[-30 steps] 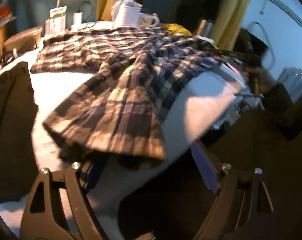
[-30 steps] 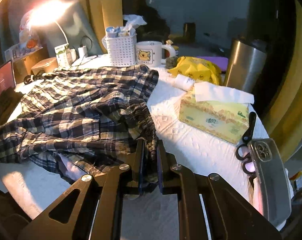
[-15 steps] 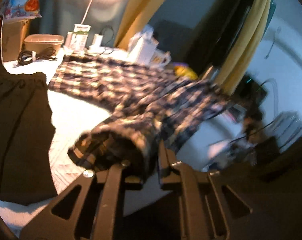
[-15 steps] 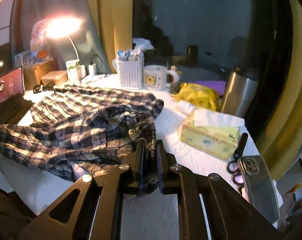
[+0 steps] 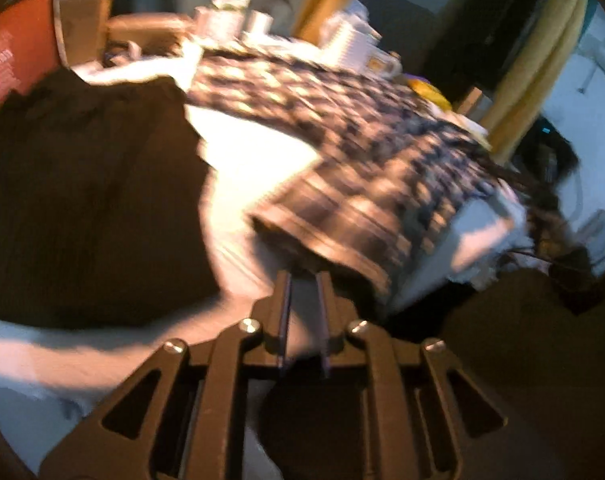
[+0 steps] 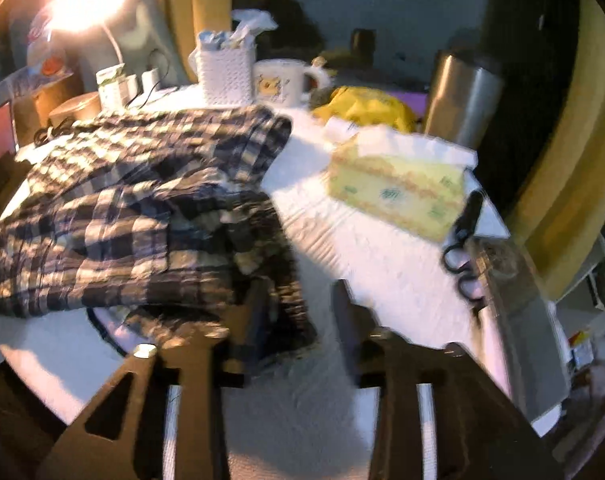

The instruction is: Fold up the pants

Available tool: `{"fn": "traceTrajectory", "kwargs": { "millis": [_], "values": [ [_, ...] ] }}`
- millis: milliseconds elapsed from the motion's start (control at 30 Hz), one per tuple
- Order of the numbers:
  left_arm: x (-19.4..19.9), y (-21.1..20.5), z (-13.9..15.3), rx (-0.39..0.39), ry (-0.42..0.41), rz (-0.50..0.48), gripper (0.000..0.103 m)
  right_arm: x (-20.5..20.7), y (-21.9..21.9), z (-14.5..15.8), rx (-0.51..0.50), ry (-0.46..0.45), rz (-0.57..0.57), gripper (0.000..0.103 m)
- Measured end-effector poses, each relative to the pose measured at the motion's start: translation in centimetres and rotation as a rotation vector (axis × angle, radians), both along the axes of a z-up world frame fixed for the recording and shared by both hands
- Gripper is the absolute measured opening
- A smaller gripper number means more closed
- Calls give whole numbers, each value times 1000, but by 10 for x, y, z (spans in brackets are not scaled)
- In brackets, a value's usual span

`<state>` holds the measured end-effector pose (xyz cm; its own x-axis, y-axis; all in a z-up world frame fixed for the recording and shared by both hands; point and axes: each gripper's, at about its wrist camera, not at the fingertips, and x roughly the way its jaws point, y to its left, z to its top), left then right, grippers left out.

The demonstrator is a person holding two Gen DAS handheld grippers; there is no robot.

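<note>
The plaid pants (image 6: 142, 208) lie crumpled on the white table (image 6: 382, 264), one leg stretching toward the table's near edge in the left wrist view (image 5: 342, 184). My left gripper (image 5: 303, 280) has its fingers nearly together just below the leg's hem; the blurred frame does not show if cloth is between them. My right gripper (image 6: 300, 300) is open, its left finger (image 6: 254, 312) against the waistband edge, nothing held.
A dark garment (image 5: 82, 192) lies at the left. A tissue box (image 6: 398, 188), scissors (image 6: 462, 240), a phone (image 6: 518, 320), a steel tumbler (image 6: 458, 100), a yellow bag (image 6: 366, 108), a mug (image 6: 282, 80) and a white basket (image 6: 224, 70) crowd the right and back.
My right gripper has opened and let go of the waistband. My left gripper closed near the leg hem half a second ago and has since swung fast; the hem now lies just beyond its fingertips.
</note>
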<state>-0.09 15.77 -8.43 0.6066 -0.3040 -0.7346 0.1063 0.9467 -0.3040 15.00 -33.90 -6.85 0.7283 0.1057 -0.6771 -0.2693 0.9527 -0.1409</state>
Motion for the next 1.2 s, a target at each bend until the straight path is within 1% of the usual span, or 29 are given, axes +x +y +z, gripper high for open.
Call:
{"fn": "traceTrajectory", "kwargs": {
  "millis": [67, 100, 133, 200, 267, 300, 367, 433, 500, 533, 633, 700, 733, 767, 800, 833, 900, 1000, 1067, 1100, 1200],
  "values": [
    [11, 4, 7, 40, -24, 27, 20, -1, -1, 8, 6, -28, -3, 47],
    [21, 4, 13, 48, -48, 27, 24, -1, 0, 14, 6, -42, -3, 47],
    [27, 5, 14, 53, -66, 27, 32, -2, 2, 19, 6, -61, -5, 47],
    [44, -1, 17, 69, -92, 26, 44, 0, 4, 27, 18, -80, -1, 47],
    [64, -12, 15, 55, -88, -27, 48, 5, 8, 30, 24, -83, 3, 47],
    [77, -22, 10, 61, -69, -60, 50, 7, 11, 30, 23, -79, 4, 47],
    [91, -38, 2, 87, -46, -102, 52, 11, 17, 29, 24, -75, 11, 47],
    [106, -51, -14, 138, 11, -139, 52, 12, 21, 27, 24, -70, 22, 47],
    [113, -55, -27, 181, 62, -143, 52, 14, 24, 23, 25, -63, 29, 47],
    [112, -56, -27, 197, 22, -149, 52, 15, 25, 20, 26, -55, 33, 47],
    [112, -58, -29, 223, 17, -163, 52, 21, 27, 16, 26, -45, 38, 47],
    [111, -63, -31, 248, 7, -186, 51, 29, 29, 19, 21, -50, 56, 47],
    [111, -66, -31, 256, 1, -197, 47, 38, 30, 23, 30, -48, 77, 47],
    [111, -70, -31, 263, -9, -215, 41, 48, 30, 25, 45, -35, 93, 47],
    [111, -73, -31, 258, -11, -232, 30, 60, 29, 28, 54, -25, 100, 47],
    [110, -76, -29, 262, -14, -239, 24, 70, 30, 30, 52, -22, 102, 47],
    [111, -82, -29, 275, -25, -254, 15, 98, 34, 36, 43, -4, 118, 47],
    [117, -83, -27, 284, -38, -230, 11, 134, 47, 40, 63, 42, 183, 47],
    [122, -79, -25, 296, -45, -205, 9, 164, 64, 36, 70, 98, 216, 47],
    [124, -77, -25, 298, -49, -196, 8, 173, 70, 33, 63, 114, 218, 47],
    [133, -71, -20, 321, -63, -160, 6, 208, 97, 10, -11, 196, 196, 48]
  ]
}}
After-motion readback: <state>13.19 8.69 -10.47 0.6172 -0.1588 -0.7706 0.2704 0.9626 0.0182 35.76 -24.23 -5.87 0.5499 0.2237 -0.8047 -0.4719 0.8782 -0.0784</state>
